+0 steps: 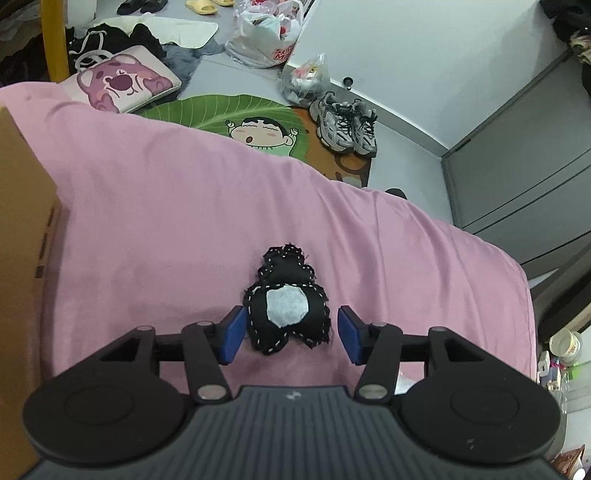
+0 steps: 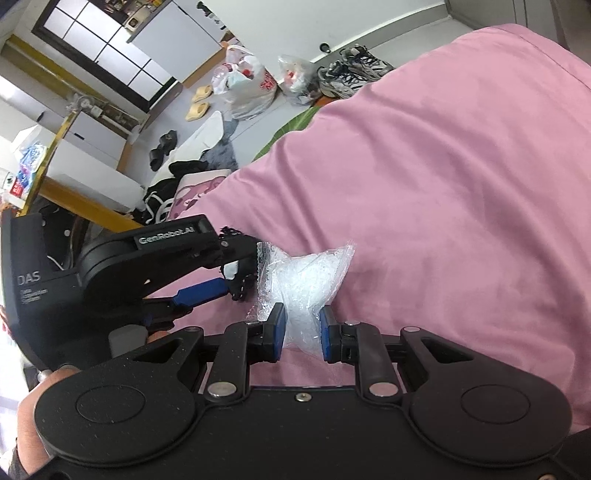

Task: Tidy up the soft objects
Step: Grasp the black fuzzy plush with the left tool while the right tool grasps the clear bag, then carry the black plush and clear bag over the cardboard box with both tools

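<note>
A small black felt toy (image 1: 286,308) with white stitching and a grey patch lies on the pink bedsheet (image 1: 166,206). My left gripper (image 1: 291,334) is open, its blue pads on either side of the toy; the left pad touches it, the right pad stands apart. In the right wrist view my right gripper (image 2: 302,334) is shut on a clear crinkled plastic bag (image 2: 306,280) resting on the sheet (image 2: 443,184). The left gripper (image 2: 207,277) and the black toy (image 2: 240,273) show just left of the bag.
A cardboard box (image 1: 22,240) stands at the left on the bed. On the floor beyond the bed edge are a pink bear cushion (image 1: 125,79), a green cartoon mat (image 1: 236,118), grey sneakers (image 1: 345,123) and plastic bags (image 1: 266,33). A grey cabinet (image 1: 524,177) is at the right.
</note>
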